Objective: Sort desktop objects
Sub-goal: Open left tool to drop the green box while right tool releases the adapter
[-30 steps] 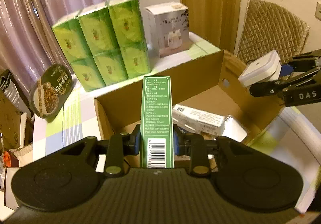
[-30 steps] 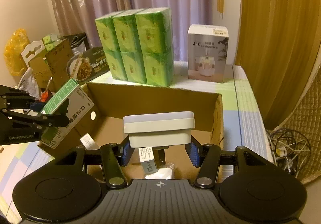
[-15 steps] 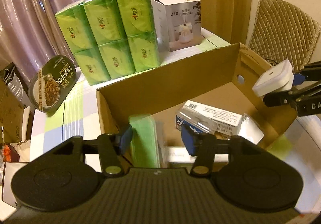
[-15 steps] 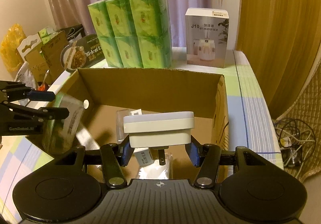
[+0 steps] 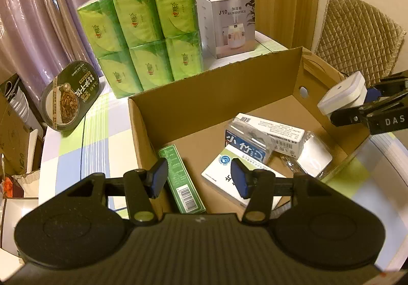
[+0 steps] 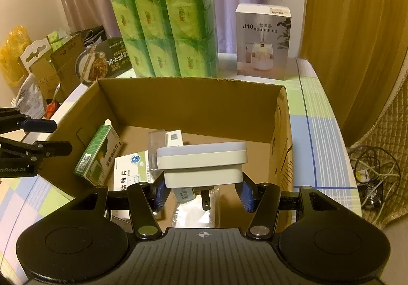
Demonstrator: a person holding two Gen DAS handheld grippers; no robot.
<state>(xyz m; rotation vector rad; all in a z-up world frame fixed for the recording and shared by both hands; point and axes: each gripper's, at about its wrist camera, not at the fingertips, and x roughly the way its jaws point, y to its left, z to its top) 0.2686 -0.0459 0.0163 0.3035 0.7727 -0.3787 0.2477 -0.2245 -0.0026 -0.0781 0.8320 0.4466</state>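
Note:
An open cardboard box [image 5: 216, 96] [image 6: 191, 103] stands on the checked tablecloth. A green carton [image 5: 182, 177] [image 6: 98, 155] leans inside against its left wall. My left gripper [image 5: 199, 179] [image 6: 33, 139] hangs open above that corner, and its pads touch nothing. My right gripper [image 6: 202, 193] [image 5: 367, 106] is shut on a white plug-in adapter [image 6: 201, 165] [image 5: 343, 96], held over the box's right side with the prongs down. On the box floor lie a white medicine box [image 5: 229, 177], a blue-labelled pack [image 5: 247, 142] and a clear packet [image 5: 313, 157].
Behind the box stand a block of green tissue packs [image 5: 142, 40] and a humidifier carton [image 5: 229, 22]. A noodle bowl [image 5: 67, 98] leans at the left. A quilted chair [image 5: 357, 37] is at the right, with cables [image 6: 374, 177] on the floor.
My left gripper opened and let go of the green carton, which dropped into the box and now leans on its left wall. The right gripper sank slightly, still holding the adapter.

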